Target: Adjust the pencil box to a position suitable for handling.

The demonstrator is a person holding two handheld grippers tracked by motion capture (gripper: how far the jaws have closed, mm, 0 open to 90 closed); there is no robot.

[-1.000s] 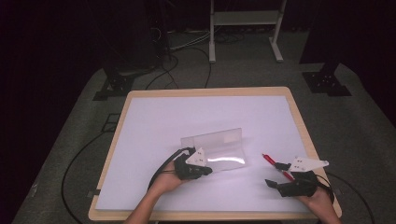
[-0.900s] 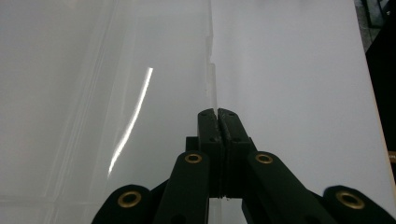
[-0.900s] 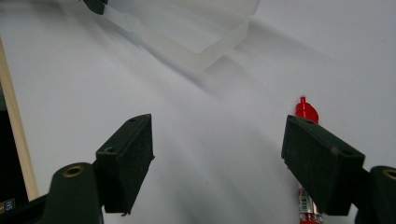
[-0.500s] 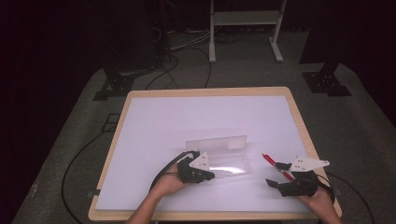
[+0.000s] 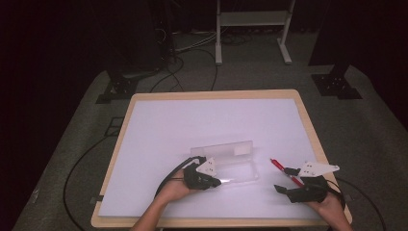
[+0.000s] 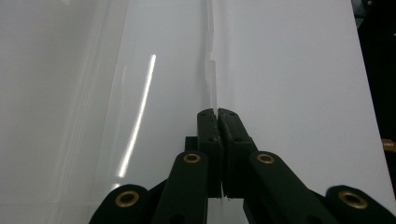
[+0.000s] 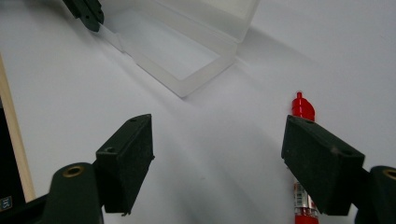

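Note:
A clear plastic box (image 5: 226,161) lies open in two flat halves on the white table (image 5: 202,120). My left gripper (image 5: 219,182) is at the near-left corner of its front half. In the left gripper view the left gripper (image 6: 217,112) is shut on a thin clear tab (image 6: 213,88) at the box's edge. A red pen (image 5: 277,165) lies to the right of the box. My right gripper (image 5: 283,179) stands open just in front of it. In the right gripper view the pen (image 7: 302,108) lies by the right jaw of this gripper (image 7: 217,135), with nothing between the jaws.
The table has a wooden rim (image 5: 308,130). Black cables (image 5: 77,168) trail over the grey floor at the left, and stand feet (image 5: 337,84) sit beyond the far edge. The clear box (image 7: 187,51) and the left gripper's tip (image 7: 86,11) appear in the right gripper view.
The left gripper has drawn the box's front half down toward the near edge, so the box now lies open and flat. The right gripper and the pen have not moved.

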